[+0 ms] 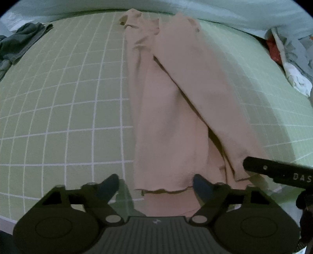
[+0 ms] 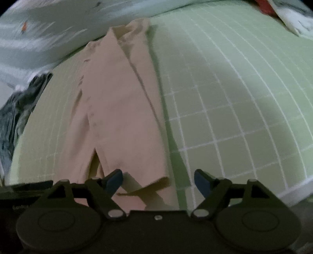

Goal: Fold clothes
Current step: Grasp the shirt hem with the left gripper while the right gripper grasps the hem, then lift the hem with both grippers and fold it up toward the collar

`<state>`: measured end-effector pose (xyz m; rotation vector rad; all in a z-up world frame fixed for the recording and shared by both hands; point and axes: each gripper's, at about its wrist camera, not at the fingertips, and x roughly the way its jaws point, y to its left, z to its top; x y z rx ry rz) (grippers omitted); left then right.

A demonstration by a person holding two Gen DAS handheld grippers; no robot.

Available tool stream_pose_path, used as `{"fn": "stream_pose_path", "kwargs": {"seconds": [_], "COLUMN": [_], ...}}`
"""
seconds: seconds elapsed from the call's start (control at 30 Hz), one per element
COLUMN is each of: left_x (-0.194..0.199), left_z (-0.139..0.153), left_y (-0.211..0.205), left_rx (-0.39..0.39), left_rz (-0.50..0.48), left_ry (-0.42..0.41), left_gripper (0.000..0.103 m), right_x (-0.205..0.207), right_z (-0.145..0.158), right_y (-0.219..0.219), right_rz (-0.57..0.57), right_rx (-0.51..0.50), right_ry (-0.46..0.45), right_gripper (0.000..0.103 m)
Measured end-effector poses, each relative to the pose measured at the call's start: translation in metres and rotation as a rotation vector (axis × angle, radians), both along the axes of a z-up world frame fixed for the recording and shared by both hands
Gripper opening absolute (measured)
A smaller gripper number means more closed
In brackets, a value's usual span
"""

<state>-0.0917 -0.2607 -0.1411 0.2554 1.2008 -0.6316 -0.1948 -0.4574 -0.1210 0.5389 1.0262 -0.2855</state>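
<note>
A pale pink garment point(image 1: 166, 109) lies lengthwise on a green checked sheet point(image 1: 64, 109), its right side folded over along a diagonal edge. My left gripper point(image 1: 156, 185) hangs over its near hem, jaws wide apart, the hem between the fingers with the pads off the cloth. The other gripper's black finger point(image 1: 273, 172) shows at the right edge. In the right wrist view the same garment point(image 2: 117, 101) runs away from me. My right gripper point(image 2: 158, 182) stands open over its near right corner, nothing pinched.
A dark grey heap of clothes point(image 1: 17, 43) lies at the far left of the sheet, seen also as the grey heap point(image 2: 15, 109). White and red fabrics point(image 1: 289, 58) are piled at the far right. Pale bedding point(image 1: 215, 9) bounds the far edge.
</note>
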Motion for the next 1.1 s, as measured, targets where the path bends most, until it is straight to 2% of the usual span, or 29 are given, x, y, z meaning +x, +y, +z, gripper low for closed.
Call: {"fn": "stream_pose_path", "kwargs": {"seconds": [0.13, 0.2, 0.23, 0.27, 0.3, 0.33, 0.37, 0.4, 0.43, 0.5, 0.6, 0.7, 0.83, 0.9, 1.1], "left_x": [0.000, 0.000, -0.001, 0.001, 0.003, 0.004, 0.006, 0.006, 0.005, -0.001, -0.001, 0.015, 0.048, 0.064, 0.110], "left_z": [-0.005, -0.006, -0.007, -0.007, -0.008, -0.008, -0.008, -0.008, -0.007, -0.003, 0.015, 0.045, 0.087, 0.111, 0.169], "left_y": [-0.011, -0.017, -0.019, -0.019, -0.019, -0.018, -0.015, -0.013, -0.015, -0.021, -0.015, -0.018, -0.034, -0.039, -0.057], "left_rx": [0.002, 0.003, -0.008, -0.020, -0.032, -0.045, -0.059, -0.069, -0.069, -0.074, -0.178, -0.268, -0.405, -0.462, -0.576], "left_rz": [-0.025, -0.046, -0.056, -0.060, -0.053, -0.043, -0.032, -0.025, -0.040, -0.088, -0.096, -0.112, -0.069, -0.046, 0.020], "left_ry": [-0.002, -0.015, -0.016, -0.012, -0.005, 0.002, 0.013, 0.023, 0.025, 0.032, 0.079, 0.039, -0.019, -0.079, -0.228], "left_gripper": [0.068, 0.061, 0.053, 0.043, 0.039, 0.024, 0.019, 0.017, 0.015, 0.013, 0.012, 0.012, 0.012, 0.012, 0.012], "right_x": [0.010, 0.010, 0.008, 0.007, 0.004, 0.003, 0.004, 0.003, 0.001, -0.004, -0.018, -0.024, 0.001, 0.019, 0.078], "right_z": [0.000, -0.003, -0.004, -0.005, -0.004, -0.003, -0.004, -0.004, -0.003, -0.001, 0.012, 0.040, 0.080, 0.101, 0.151], "right_y": [0.010, 0.016, 0.019, 0.024, 0.025, 0.024, 0.024, 0.022, 0.019, 0.014, 0.005, -0.010, -0.031, -0.041, -0.059], "right_rz": [0.061, 0.094, 0.114, 0.135, 0.160, 0.175, 0.187, 0.188, 0.185, 0.182, 0.172, 0.174, 0.208, 0.202, 0.167], "right_rx": [-0.055, -0.077, -0.091, -0.105, -0.108, -0.099, -0.087, -0.067, -0.044, 0.000, 0.080, 0.129, 0.081, 0.053, -0.039], "right_ry": [0.005, 0.005, 0.001, -0.005, -0.015, -0.022, -0.026, -0.031, -0.037, -0.044, -0.071, -0.160, -0.275, -0.345, -0.523], "right_gripper": [0.081, 0.080, 0.075, 0.068, 0.051, 0.039, 0.033, 0.019, 0.017, 0.015, 0.013, 0.013, 0.012, 0.012, 0.012]}}
